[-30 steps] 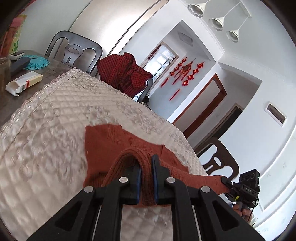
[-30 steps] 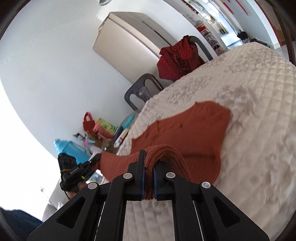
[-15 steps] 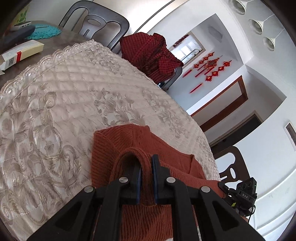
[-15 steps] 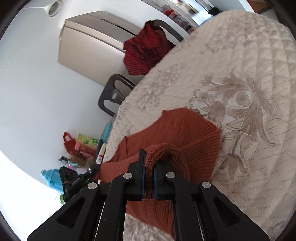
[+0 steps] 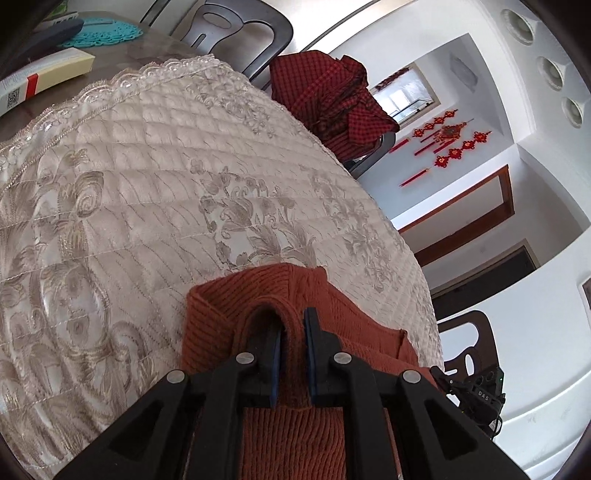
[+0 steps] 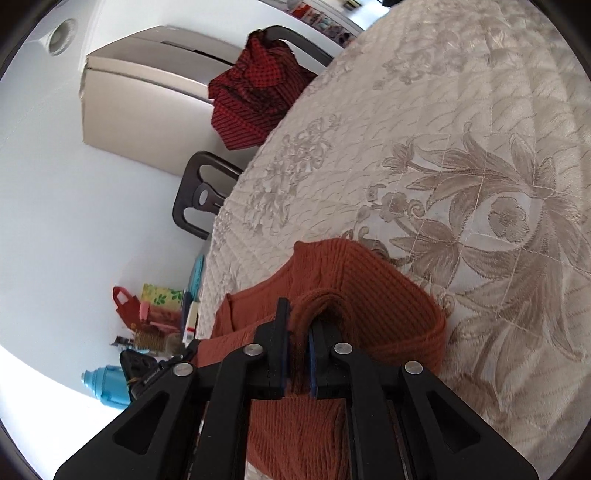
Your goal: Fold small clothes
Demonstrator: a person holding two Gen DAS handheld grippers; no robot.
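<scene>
Sweater [image 5: 295,435] lies part-doubled on the quilt [image 5: 147,206]; left gripper [image 5: 292,350] and right gripper [image 6: 297,343] each pinch its edge, fold apparently unfinished.

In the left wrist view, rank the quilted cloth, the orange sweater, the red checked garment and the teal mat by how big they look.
1. quilted cloth
2. orange sweater, enlarged by nearness
3. red checked garment
4. teal mat, partly cut off
</scene>
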